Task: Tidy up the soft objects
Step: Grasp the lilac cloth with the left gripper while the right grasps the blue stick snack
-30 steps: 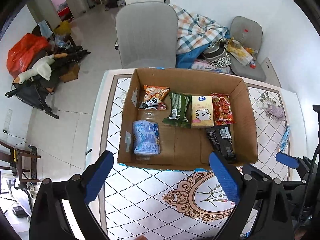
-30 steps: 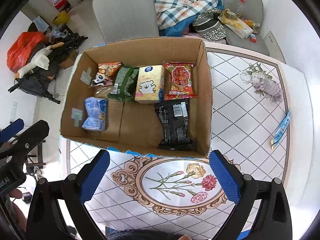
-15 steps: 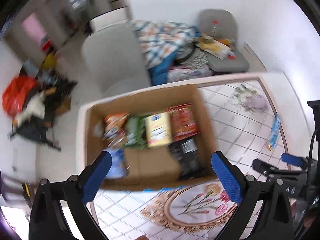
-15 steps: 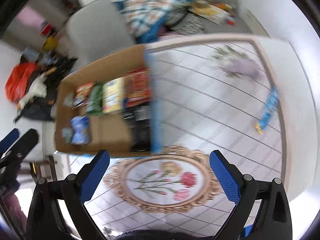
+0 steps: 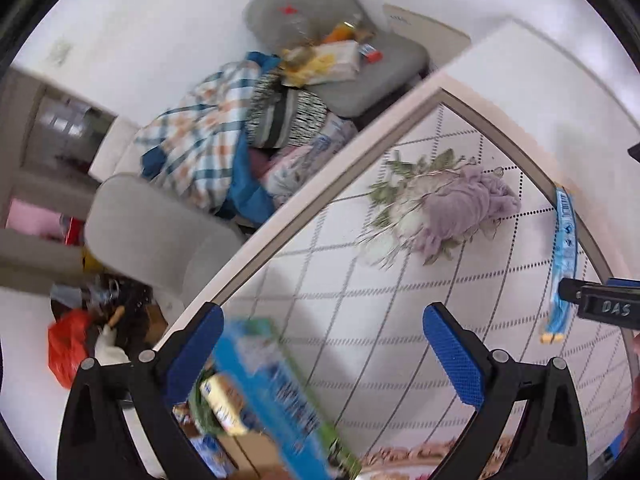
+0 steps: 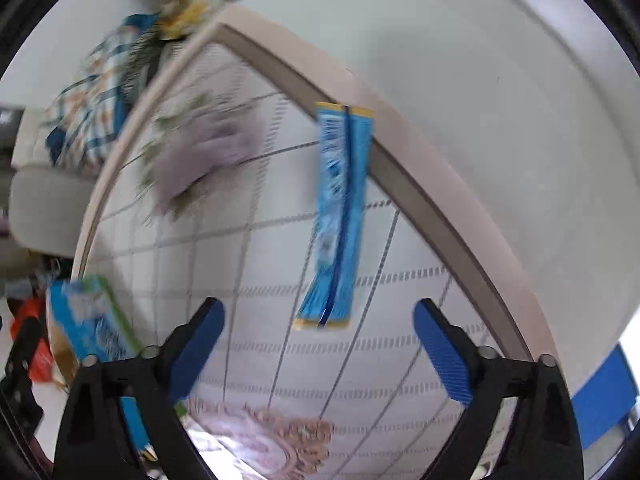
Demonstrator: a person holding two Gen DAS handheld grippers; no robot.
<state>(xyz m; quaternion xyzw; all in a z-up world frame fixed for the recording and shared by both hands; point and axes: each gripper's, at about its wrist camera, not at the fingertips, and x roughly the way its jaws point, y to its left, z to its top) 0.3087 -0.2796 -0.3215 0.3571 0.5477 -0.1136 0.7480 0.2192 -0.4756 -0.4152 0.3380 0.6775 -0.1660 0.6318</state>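
Observation:
A long blue snack packet [image 6: 338, 216] lies on the table by its right border, just ahead of my open, empty right gripper [image 6: 318, 332]; it also shows in the left wrist view [image 5: 562, 256]. A purple cloth flower bunch [image 5: 452, 204] lies further back on the table and is blurred in the right wrist view [image 6: 204, 156]. My left gripper [image 5: 324, 340] is open and empty above the table. The cardboard box [image 5: 260, 372] with packets inside sits at the lower left and shows in the right wrist view [image 6: 88, 320].
The table [image 5: 360, 280] has a diamond-pattern cloth and a pale border [image 6: 420, 184]. Beyond its far edge stand a grey chair [image 5: 148, 232], a heap of checked blankets [image 5: 200, 140] and a cluttered grey seat [image 5: 340, 60].
Both grippers have swung right, away from the box and toward the table's right side. The blue packet is now just in front of the right gripper. Both stay open.

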